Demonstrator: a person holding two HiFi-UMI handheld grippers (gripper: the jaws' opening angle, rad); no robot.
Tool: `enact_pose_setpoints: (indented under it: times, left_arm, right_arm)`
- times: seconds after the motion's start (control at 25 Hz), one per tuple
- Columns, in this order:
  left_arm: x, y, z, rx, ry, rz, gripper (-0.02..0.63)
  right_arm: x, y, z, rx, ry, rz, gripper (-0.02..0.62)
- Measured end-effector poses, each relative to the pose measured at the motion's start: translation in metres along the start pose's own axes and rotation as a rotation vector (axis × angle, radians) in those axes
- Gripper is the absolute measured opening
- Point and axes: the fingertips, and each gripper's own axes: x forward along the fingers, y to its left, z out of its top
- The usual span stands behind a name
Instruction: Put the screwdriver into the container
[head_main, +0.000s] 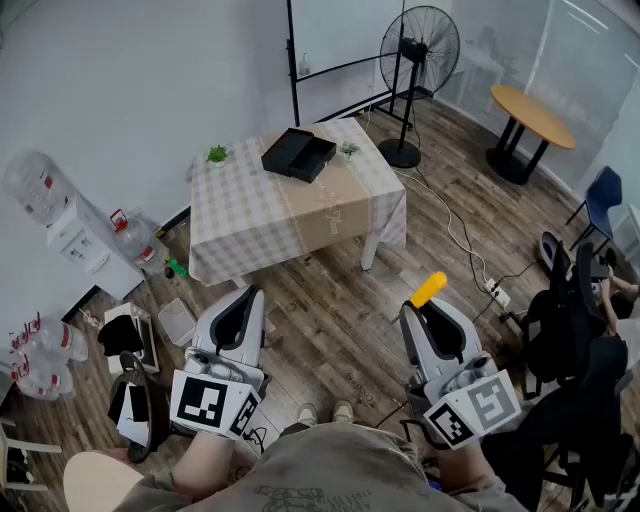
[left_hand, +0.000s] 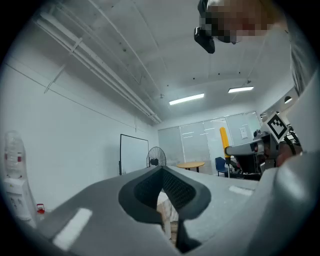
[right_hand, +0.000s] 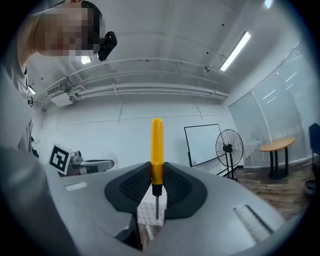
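A screwdriver with a yellow handle (head_main: 428, 289) stands upright between the jaws of my right gripper (head_main: 427, 310), which is shut on it. In the right gripper view the handle (right_hand: 157, 145) sticks up above the pads and the thin metal shaft points down. The black container (head_main: 298, 154) lies on the checkered table (head_main: 250, 215) several steps ahead, far from both grippers. My left gripper (head_main: 243, 303) is held low at the left, shut with nothing in it (left_hand: 162, 172). From the left gripper view the yellow handle (left_hand: 223, 137) shows at the right.
A standing fan (head_main: 417, 60) and a round wooden table (head_main: 532, 112) are behind the checkered table at the right. A cable and power strip (head_main: 494, 293) lie on the wooden floor. Water bottles (head_main: 133, 240) and clutter stand along the left wall. A dark chair (head_main: 572, 320) is at the right.
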Motion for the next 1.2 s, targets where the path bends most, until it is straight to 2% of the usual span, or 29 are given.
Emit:
enact_pose_setpoints:
  times: [0.2, 0.64, 0.88, 1.2]
  left_arm:
    - [0.009, -0.008, -0.007, -0.013, 0.017, 0.013, 0.0]
    - [0.025, -0.029, -0.011, 0.006, 0.025, 0.015, 0.0]
    - [0.037, -0.02, -0.021, -0.002, 0.03, 0.025, 0.0]
    - [0.075, 0.008, -0.033, -0.007, 0.028, 0.035, 0.0]
  right_arm:
    - [-0.004, -0.019, -0.006, -0.001, 0.008, -0.028, 0.101]
    - [-0.014, -0.039, -0.021, 0.03, 0.046, 0.005, 0.101]
    - [0.0, -0.051, -0.028, 0.046, 0.053, 0.002, 0.101]
    - [0.049, -0.074, -0.039, 0.084, 0.081, -0.007, 0.1]
